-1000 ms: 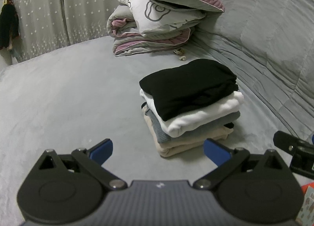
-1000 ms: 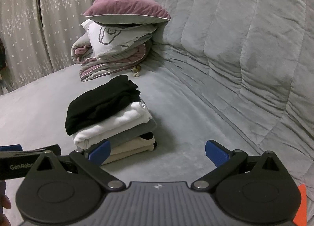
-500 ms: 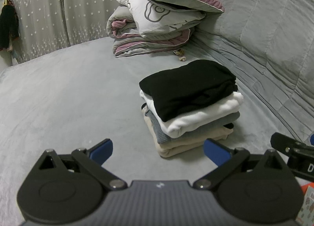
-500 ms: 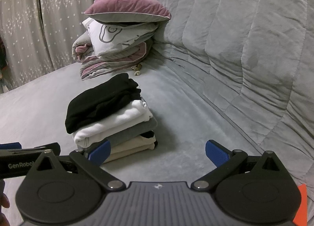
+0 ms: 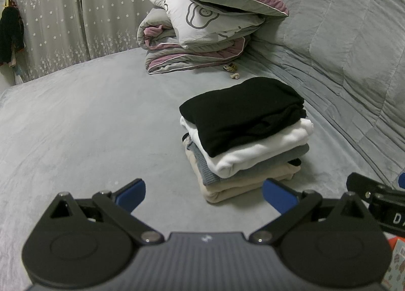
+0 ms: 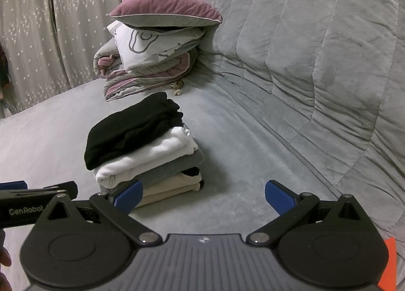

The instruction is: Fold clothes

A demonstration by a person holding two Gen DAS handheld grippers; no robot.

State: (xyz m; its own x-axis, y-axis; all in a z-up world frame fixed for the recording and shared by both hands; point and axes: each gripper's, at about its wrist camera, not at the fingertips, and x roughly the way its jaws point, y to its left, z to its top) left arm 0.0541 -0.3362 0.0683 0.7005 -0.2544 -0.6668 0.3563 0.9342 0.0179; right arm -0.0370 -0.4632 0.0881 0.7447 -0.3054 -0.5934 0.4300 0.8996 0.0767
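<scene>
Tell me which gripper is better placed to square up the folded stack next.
Left, narrowly. In its view the stack sits almost between the open left gripper's fingers. From the open right gripper, the stack lies off towards its left finger. Both are empty.

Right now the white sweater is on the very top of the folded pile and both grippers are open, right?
Not quite. The black garment is on top; the white sweater lies just under it, as the left wrist view shows. Both the left gripper and right gripper are open.
</scene>
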